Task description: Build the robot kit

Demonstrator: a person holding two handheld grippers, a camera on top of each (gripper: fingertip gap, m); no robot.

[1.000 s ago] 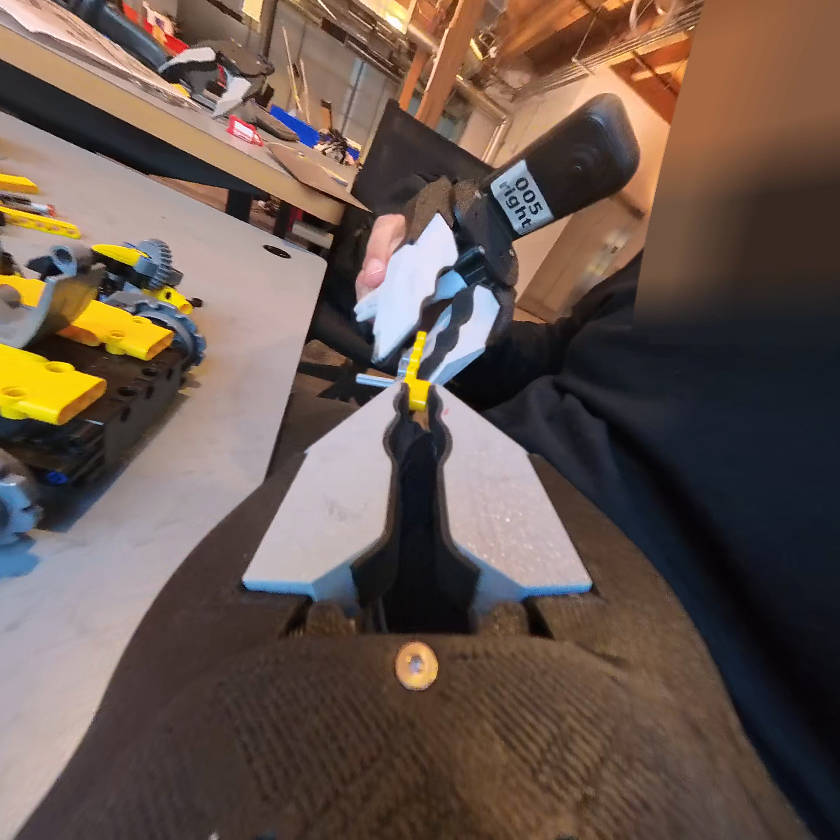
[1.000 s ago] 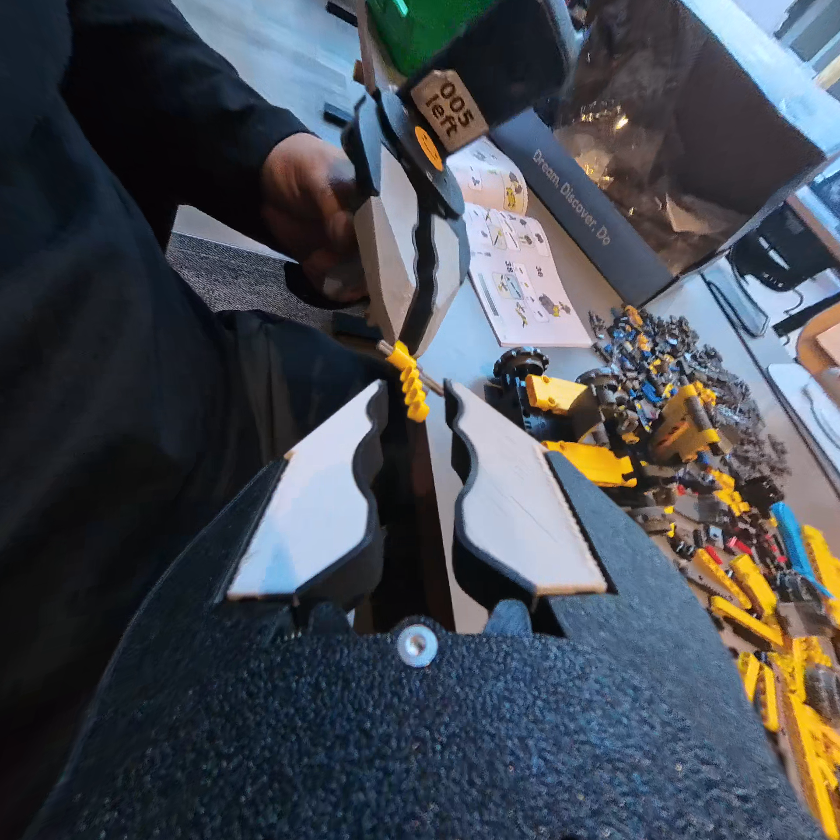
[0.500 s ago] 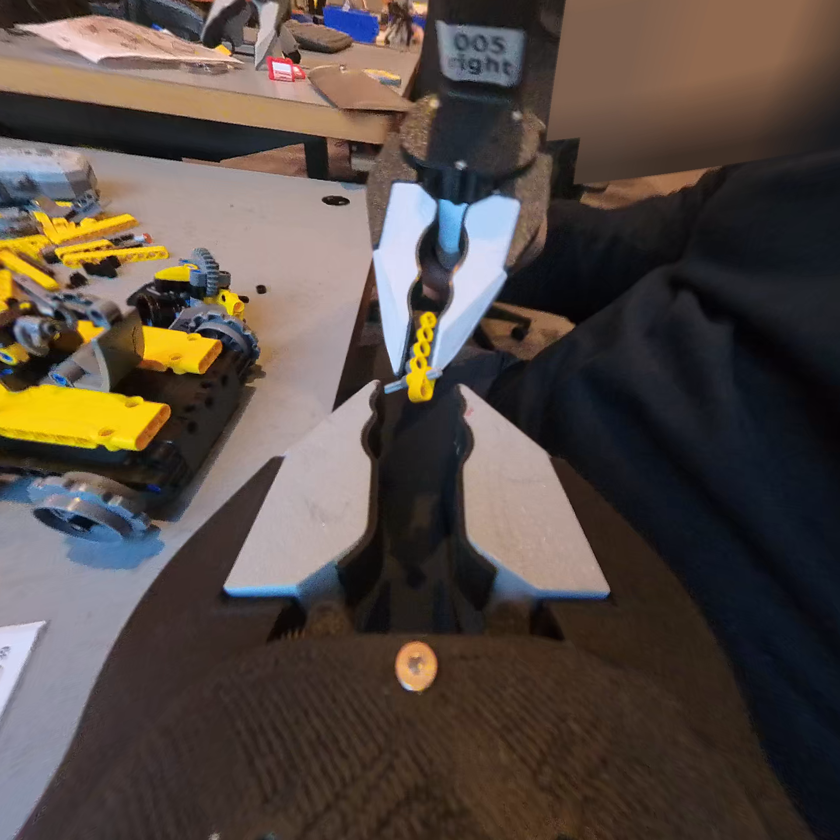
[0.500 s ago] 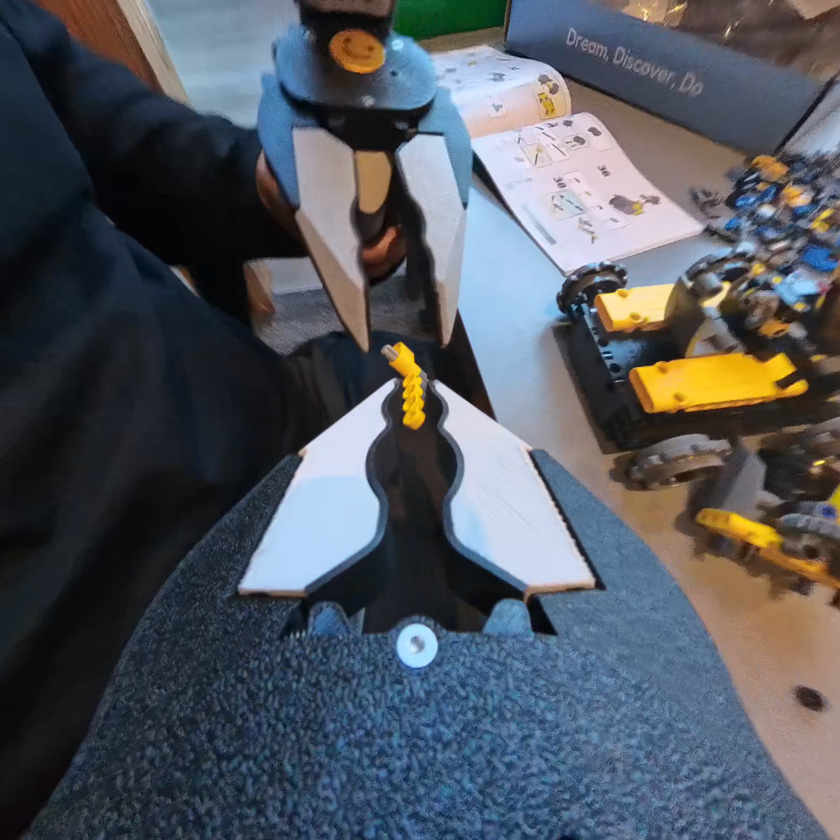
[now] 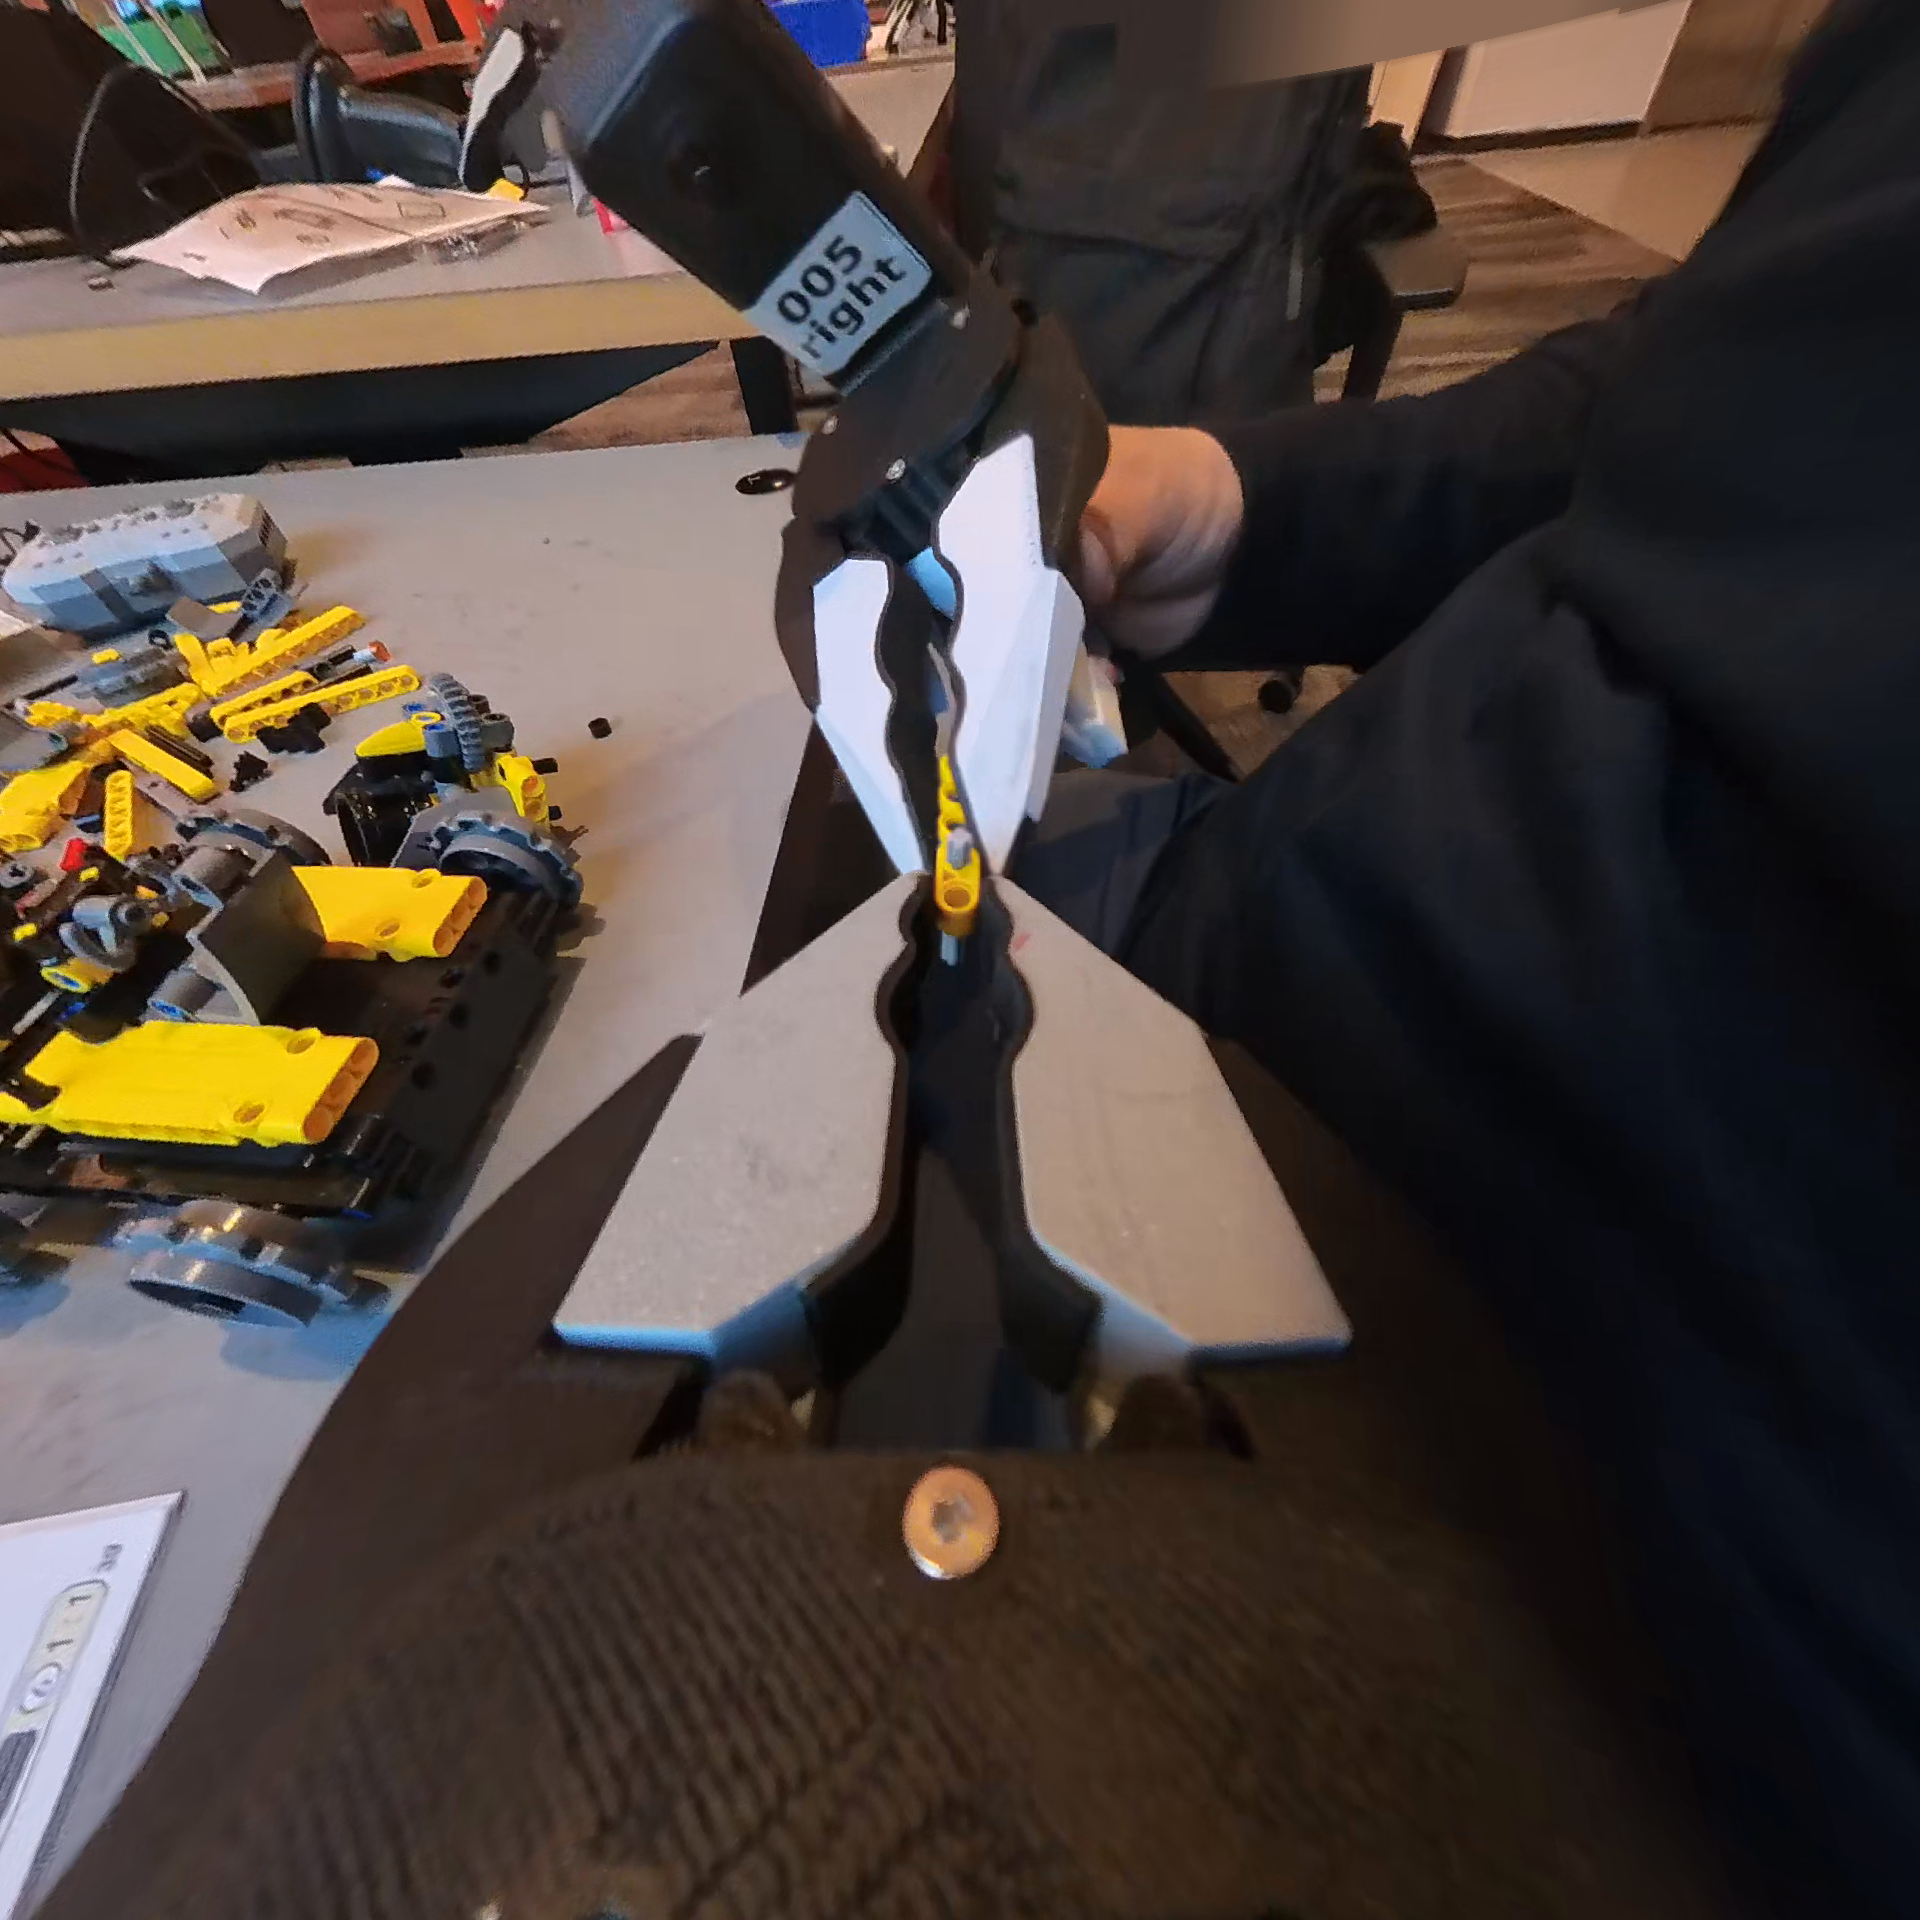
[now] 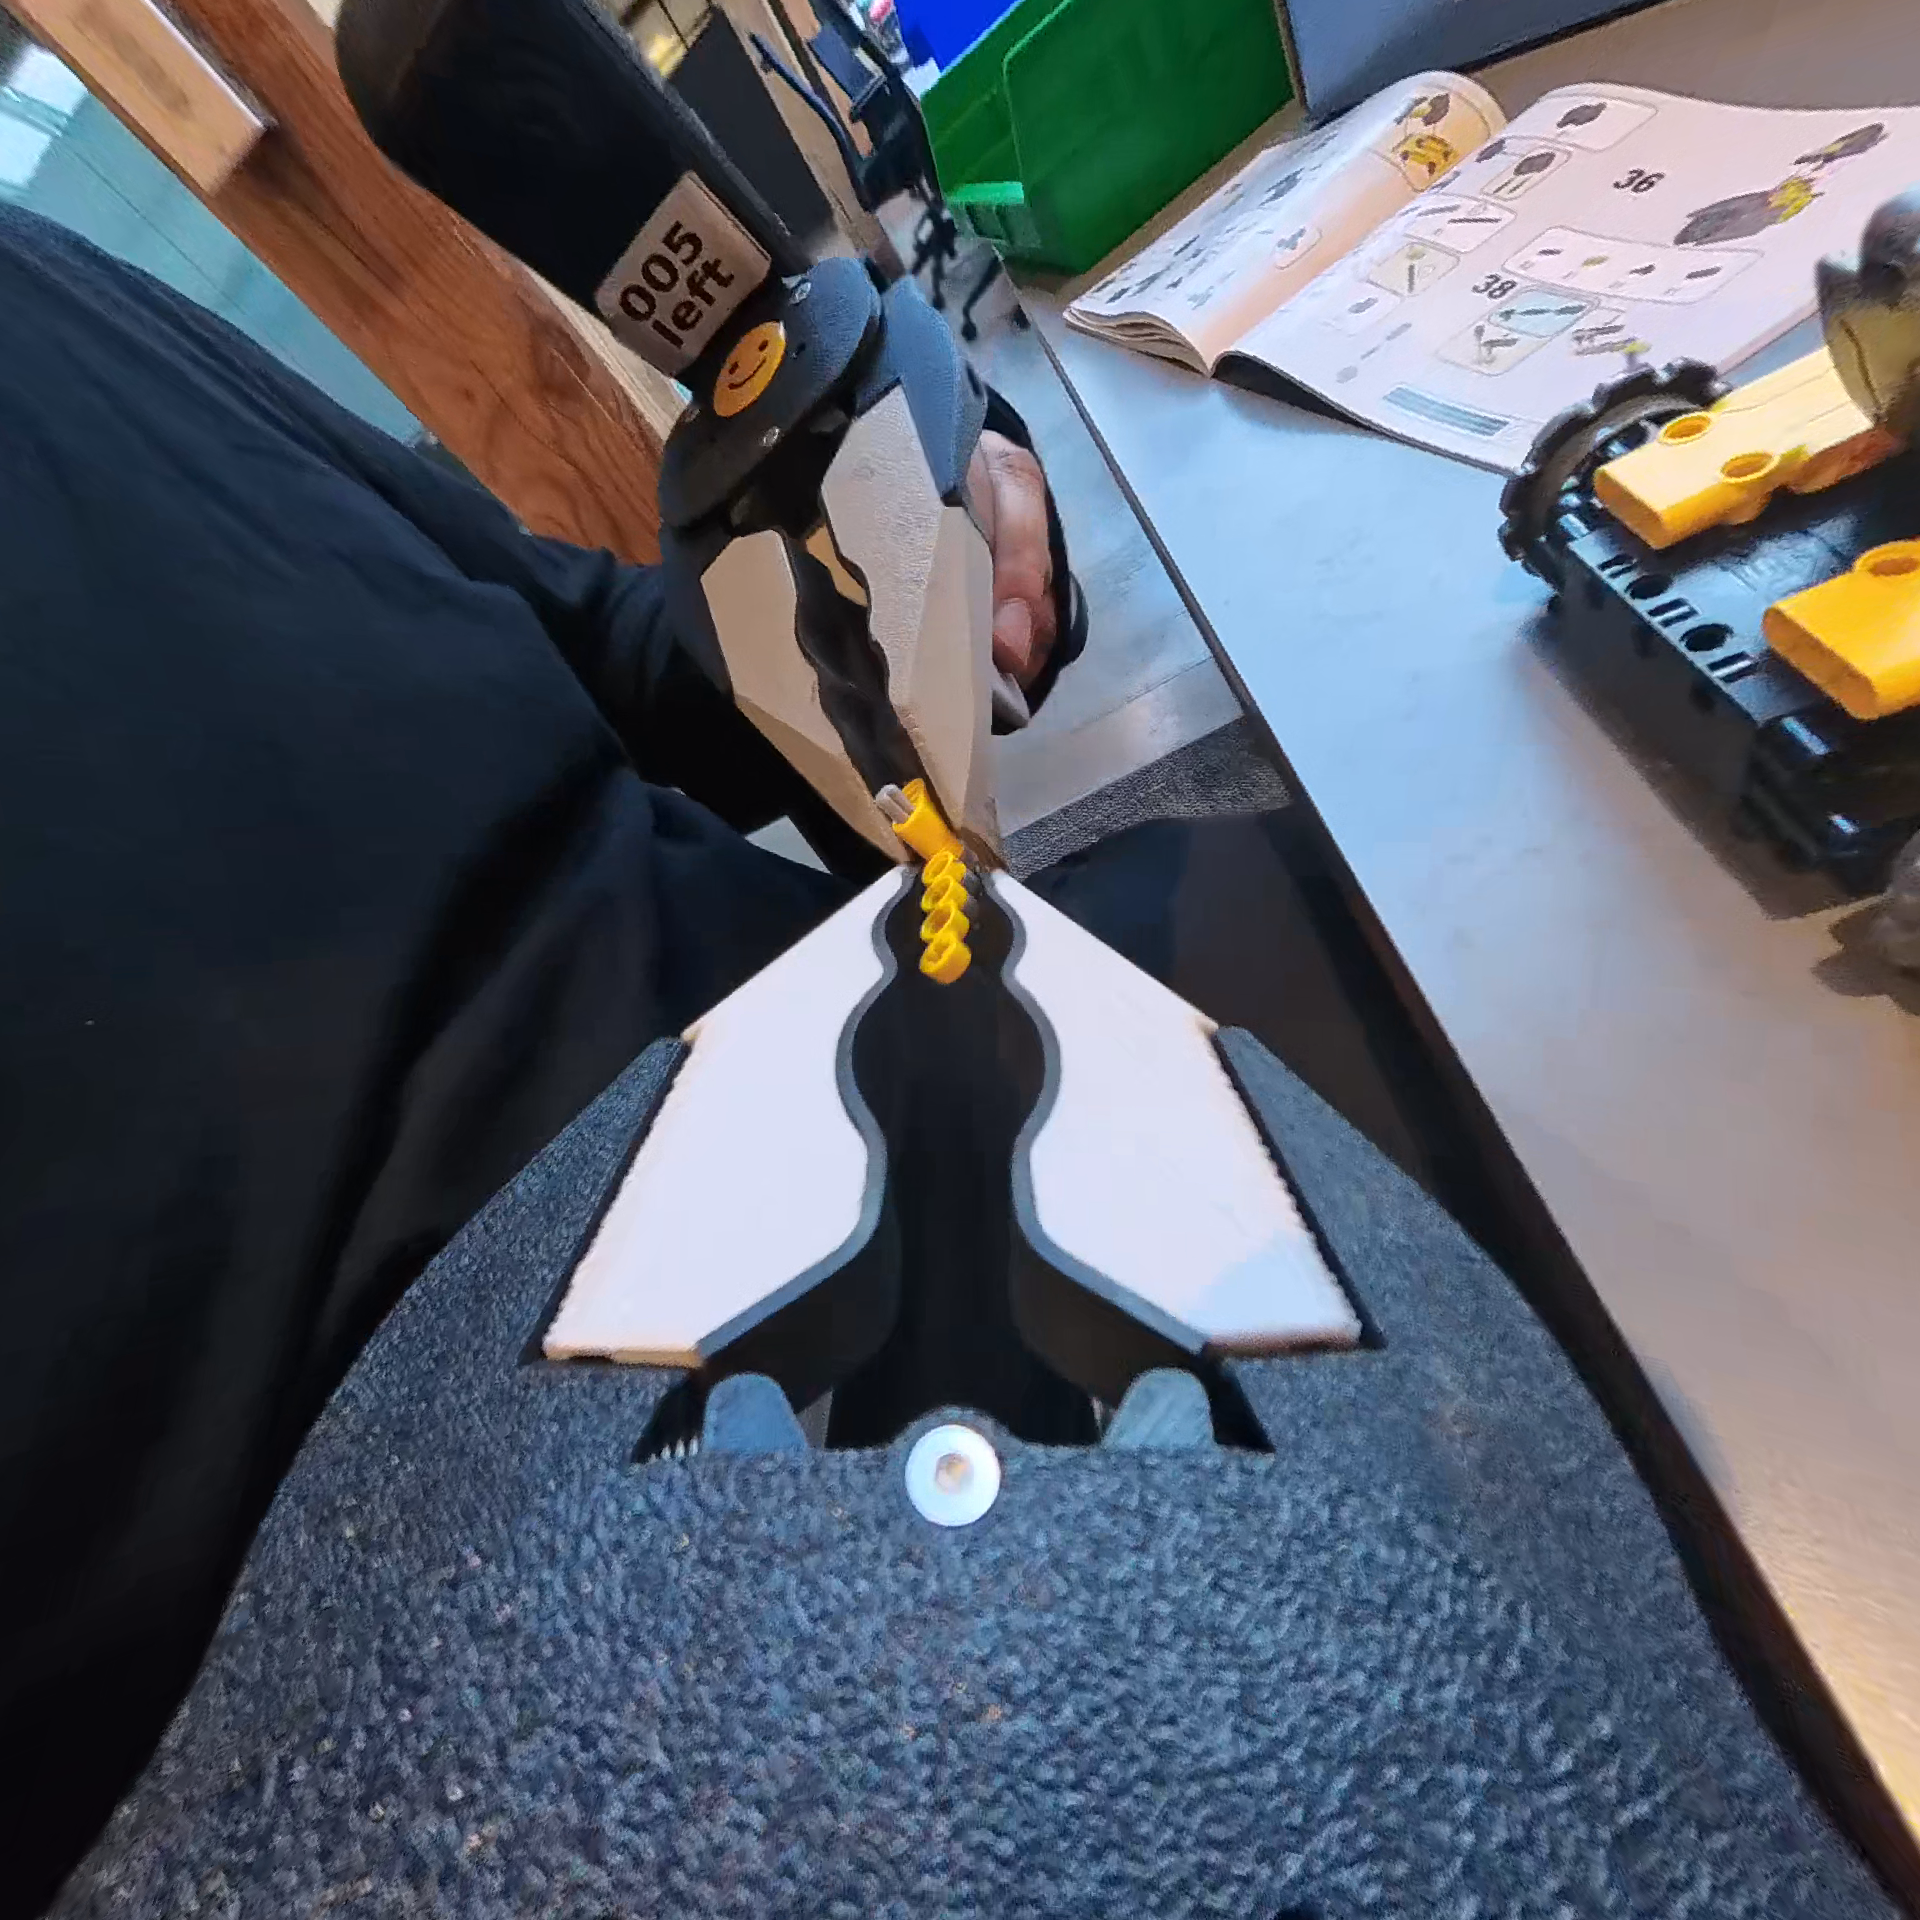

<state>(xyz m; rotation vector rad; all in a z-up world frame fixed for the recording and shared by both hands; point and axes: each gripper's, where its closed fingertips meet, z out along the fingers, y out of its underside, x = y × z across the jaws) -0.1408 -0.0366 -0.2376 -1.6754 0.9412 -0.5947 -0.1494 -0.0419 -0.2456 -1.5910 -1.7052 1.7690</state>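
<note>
While you hold the little yellow beam (image 6: 940, 928) in the air just off the edge of the table (image 5: 623, 582), over your lap, your left gripper (image 5: 956, 891) and right gripper (image 6: 943, 878) meet tip to tip, and each one's fingers pinch an end of it. I think it goes best if you hold both hands steady and squeeze gently, so the grey pin (image 5: 962, 844) in the beam stays straight. I count two grippers, one beam, one pin, one half-built yellow and black car (image 5: 260, 1029) and one open booklet (image 6: 1455, 260).
</note>
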